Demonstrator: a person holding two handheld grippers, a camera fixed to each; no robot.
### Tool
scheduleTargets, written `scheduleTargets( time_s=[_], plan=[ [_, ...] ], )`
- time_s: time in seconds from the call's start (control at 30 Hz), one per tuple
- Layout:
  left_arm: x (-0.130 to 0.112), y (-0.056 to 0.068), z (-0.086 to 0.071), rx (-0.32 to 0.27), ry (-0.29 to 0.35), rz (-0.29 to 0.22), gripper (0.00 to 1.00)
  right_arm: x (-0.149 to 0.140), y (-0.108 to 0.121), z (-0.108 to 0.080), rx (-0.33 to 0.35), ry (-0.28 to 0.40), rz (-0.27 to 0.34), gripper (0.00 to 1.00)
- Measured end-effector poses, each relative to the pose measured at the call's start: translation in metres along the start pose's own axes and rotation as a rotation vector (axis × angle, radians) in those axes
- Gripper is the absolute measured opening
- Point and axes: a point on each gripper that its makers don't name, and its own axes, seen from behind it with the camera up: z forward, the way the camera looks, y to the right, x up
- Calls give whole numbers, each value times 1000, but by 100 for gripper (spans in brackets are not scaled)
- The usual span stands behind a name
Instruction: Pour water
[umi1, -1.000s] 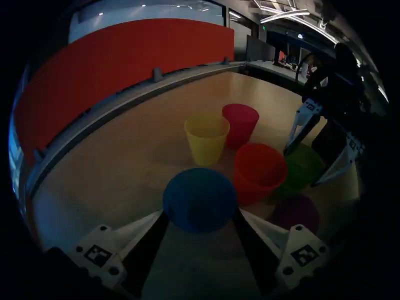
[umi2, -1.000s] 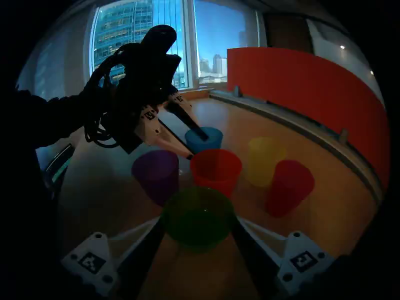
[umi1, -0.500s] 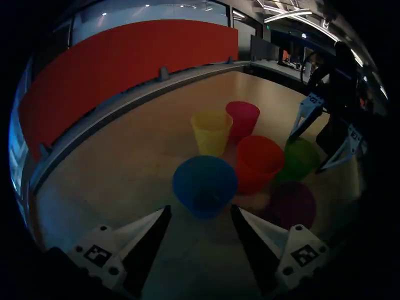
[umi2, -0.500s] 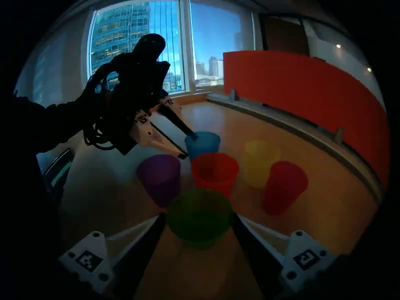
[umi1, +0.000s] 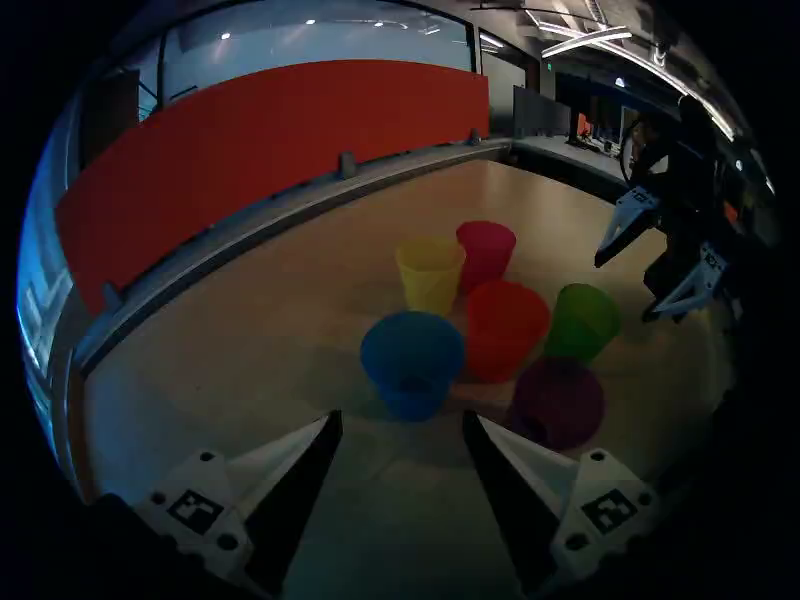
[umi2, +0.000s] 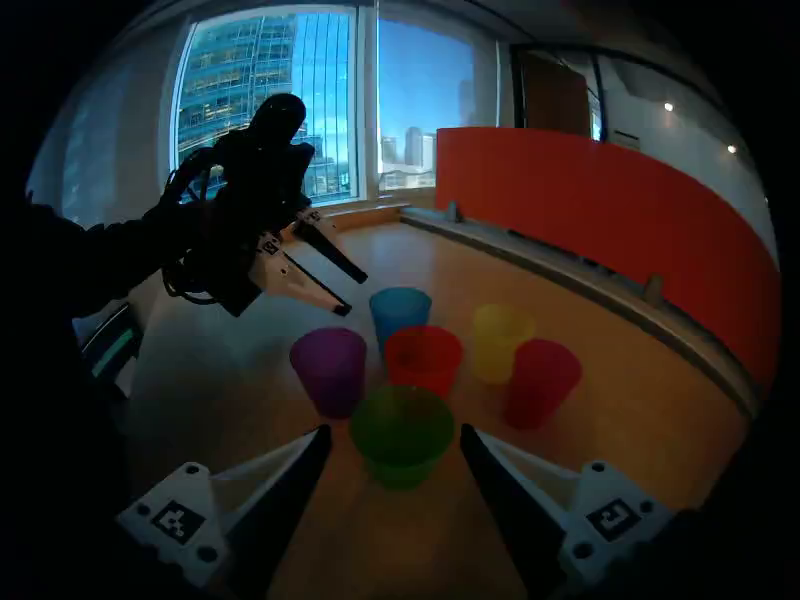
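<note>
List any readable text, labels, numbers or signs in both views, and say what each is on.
No readable words or numbers in either view.
Square black-and-white tags on the fingers: coded patterns, not text.
The same kind of tags in the right gripper view: patterns, not text.
Tag on the far gripper: too small to read.
Cups: plain, no print visible.

No legible text, numbers or brand marks. Only markings: black-and-white square tags (umi1: 195, 510) on the finger bases of the left gripper (umi1: 401, 420) and the right gripper (umi2: 395, 432). Coded patterns, not lettering.
</note>
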Motion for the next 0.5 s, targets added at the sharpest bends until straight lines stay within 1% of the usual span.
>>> scheduleTargets(
  time_s=[0.3,0.5],
  plan=[
    [2,3,-24,34,44,-32,89,5,1,-26,-51,49,14,100],
    [-2,9,-36,55,72,-55,89,9,5,-40,-91,87,36,100]
  ],
)
